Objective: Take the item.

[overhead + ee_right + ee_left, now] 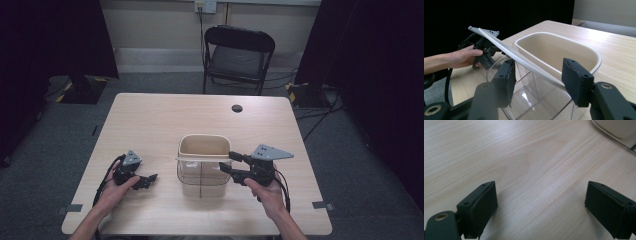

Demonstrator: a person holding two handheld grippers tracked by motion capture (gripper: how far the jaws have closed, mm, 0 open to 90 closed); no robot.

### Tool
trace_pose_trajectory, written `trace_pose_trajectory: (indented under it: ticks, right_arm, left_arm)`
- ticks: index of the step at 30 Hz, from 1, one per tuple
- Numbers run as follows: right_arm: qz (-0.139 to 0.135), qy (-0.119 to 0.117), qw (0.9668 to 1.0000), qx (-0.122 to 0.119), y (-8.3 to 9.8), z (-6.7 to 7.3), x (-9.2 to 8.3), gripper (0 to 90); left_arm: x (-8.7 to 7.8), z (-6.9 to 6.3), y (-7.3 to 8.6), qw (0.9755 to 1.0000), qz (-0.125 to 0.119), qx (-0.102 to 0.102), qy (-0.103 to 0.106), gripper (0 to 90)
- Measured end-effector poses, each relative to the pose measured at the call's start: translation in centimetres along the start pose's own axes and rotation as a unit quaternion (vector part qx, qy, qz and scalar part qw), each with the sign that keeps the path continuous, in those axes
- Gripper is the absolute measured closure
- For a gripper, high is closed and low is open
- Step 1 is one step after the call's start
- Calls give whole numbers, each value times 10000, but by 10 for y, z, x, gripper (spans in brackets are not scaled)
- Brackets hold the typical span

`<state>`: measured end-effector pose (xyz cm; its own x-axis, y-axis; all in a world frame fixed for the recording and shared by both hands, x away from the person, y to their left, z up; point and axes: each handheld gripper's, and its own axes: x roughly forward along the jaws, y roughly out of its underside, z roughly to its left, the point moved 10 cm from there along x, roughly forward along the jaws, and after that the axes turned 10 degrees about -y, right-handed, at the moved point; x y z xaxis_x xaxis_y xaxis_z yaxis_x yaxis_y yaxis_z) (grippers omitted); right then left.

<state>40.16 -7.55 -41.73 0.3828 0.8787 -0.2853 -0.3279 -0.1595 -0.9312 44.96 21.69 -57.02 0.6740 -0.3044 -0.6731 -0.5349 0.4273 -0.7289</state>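
Standing on grey carpet before a black folding chair (239, 52) and dark curtains: one pale wood table (165, 120). Right gripper (231, 163): jaws partly apart, straddling the white handle (524, 61) of a clear bin (202, 172) with cream liner, pads not visibly pressing it. Left gripper (150, 180): jaws wide, nothing between them, low over the wood well across the bin from the right gripper.

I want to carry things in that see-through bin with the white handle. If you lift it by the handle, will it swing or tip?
Probably it swings a little: the thin handle looks hinged at the clear bin's rim. It likely feels light, since its walls are thin, clear plastic around a cream insert. Its smooth plastic could slip between the right gripper's jaws, which are not yet pressing on it.
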Motion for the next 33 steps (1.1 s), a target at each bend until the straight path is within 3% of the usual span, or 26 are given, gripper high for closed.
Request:
trace_pose_trajectory:
  ticks: [33]
  right_arm:
    - [-30, -35, 10000, -37, -14, -3, 5, 516]
  left_arm:
    - [0, 0, 0, 10000, 0, -20, -3, 102]
